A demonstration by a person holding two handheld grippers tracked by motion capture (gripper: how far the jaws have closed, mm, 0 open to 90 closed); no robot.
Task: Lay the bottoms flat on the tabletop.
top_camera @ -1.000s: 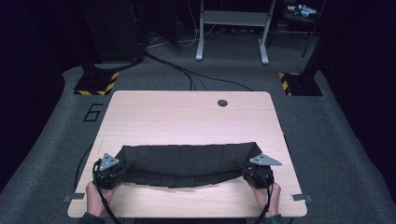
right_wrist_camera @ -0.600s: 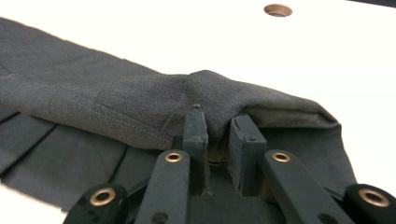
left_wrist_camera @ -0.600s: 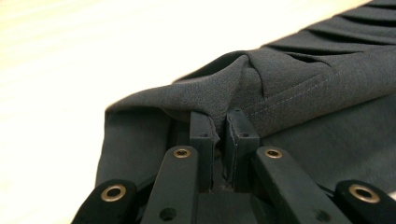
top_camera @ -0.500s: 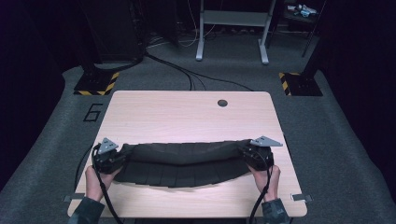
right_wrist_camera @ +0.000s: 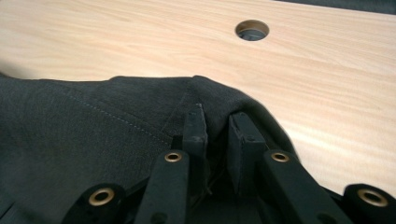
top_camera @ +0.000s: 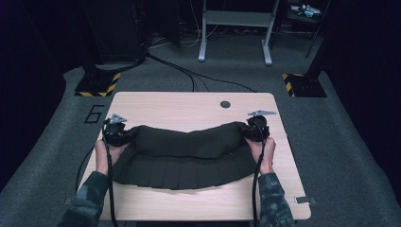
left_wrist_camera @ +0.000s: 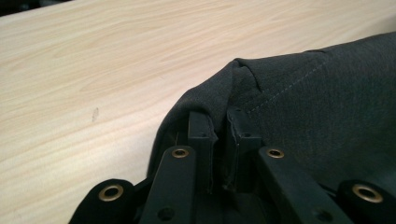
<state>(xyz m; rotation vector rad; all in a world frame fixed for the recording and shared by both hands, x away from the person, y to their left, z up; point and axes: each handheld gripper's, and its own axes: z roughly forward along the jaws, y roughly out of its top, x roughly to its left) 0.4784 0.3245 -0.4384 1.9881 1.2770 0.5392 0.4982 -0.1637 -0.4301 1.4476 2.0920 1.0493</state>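
My left gripper [top_camera: 124, 134] clamped on left end of dark grey pleated fabric garment [top_camera: 184, 156], my right gripper [top_camera: 249, 130] clamped on right end. Garment lies mid light wooden table [top_camera: 189, 106], near half, far edge lifted, sagging between 2 grips. Judgement: fold-over step; keep both ends level, even tension, land edge square.

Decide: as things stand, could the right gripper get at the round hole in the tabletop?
Probably not yet: the right gripper is shut on the dark cloth, though bare tabletop lies before the hole.
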